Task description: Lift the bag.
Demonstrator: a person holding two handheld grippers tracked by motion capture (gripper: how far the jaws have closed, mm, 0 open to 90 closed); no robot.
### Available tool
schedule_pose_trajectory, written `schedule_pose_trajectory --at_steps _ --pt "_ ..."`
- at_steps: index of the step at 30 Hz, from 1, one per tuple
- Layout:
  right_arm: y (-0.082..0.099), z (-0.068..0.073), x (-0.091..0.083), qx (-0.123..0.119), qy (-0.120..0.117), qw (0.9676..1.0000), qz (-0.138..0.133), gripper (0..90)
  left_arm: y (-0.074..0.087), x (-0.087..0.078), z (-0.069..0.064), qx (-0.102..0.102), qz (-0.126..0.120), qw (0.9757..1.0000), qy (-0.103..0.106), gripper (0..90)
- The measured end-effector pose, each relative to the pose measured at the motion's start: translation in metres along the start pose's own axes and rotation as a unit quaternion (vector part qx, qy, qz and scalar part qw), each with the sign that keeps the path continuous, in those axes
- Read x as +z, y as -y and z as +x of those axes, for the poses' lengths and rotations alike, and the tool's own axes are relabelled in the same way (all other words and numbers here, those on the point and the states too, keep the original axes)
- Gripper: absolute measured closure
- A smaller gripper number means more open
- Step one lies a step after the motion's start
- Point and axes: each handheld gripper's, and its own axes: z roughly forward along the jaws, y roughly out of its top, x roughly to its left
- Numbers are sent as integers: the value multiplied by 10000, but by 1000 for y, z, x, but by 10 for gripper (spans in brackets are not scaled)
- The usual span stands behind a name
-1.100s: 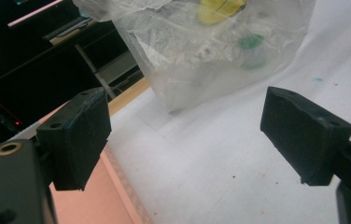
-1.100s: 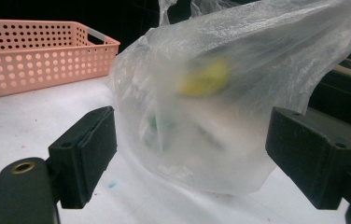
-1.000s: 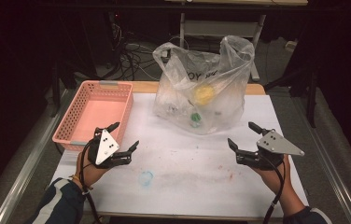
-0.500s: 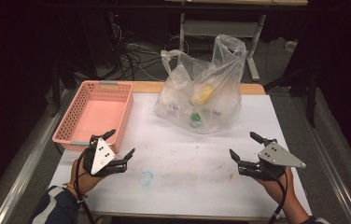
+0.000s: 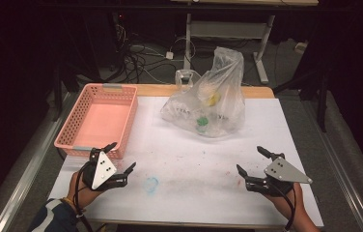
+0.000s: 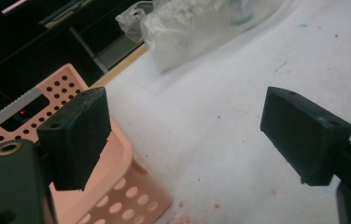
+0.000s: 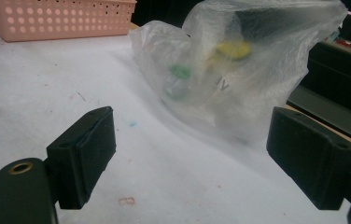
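Observation:
A clear plastic bag (image 5: pixel 208 106) stands at the back middle of the white table top (image 5: pixel 189 159), with a yellow item (image 5: pixel 213 99) and a green item (image 5: pixel 202 121) showing through it. My left gripper (image 5: pixel 123 155) is open and empty near the front left, beside the pink basket (image 5: pixel 100 121). My right gripper (image 5: pixel 248 158) is open and empty near the front right. The left gripper view has its open jaws (image 6: pixel 190 126) framing bare table, with the basket's corner (image 6: pixel 131 186) by one jaw. In the right gripper view the open jaws (image 7: pixel 206 158) face the bag (image 7: pixel 239 70), well short of it.
The pink basket is empty and sits at the table's left edge. A blue smudge (image 5: pixel 151 183) marks the sheet near the front. A small clear object (image 5: pixel 184 79) stands behind the bag. Cables and desk legs lie on the dark floor beyond.
Both grippers have drawn back a little toward the near edge, still open. The bag's top has changed shape and now stands narrower.

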Motion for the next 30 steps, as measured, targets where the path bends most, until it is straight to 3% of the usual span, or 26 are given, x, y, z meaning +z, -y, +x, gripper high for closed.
schedule_pose_trajectory --at_steps 14,18,30 --pt "39 12 0 38 -189 9989 438 162 24 -6 -4 -160 330 9993 103 160" --pt "46 18 2 -54 -278 9976 627 162 27 -5 -9 -87 495 9986 182 160" --pt "40 22 2 -145 -366 9981 472 163 26 -5 -7 -152 437 9988 185 160"
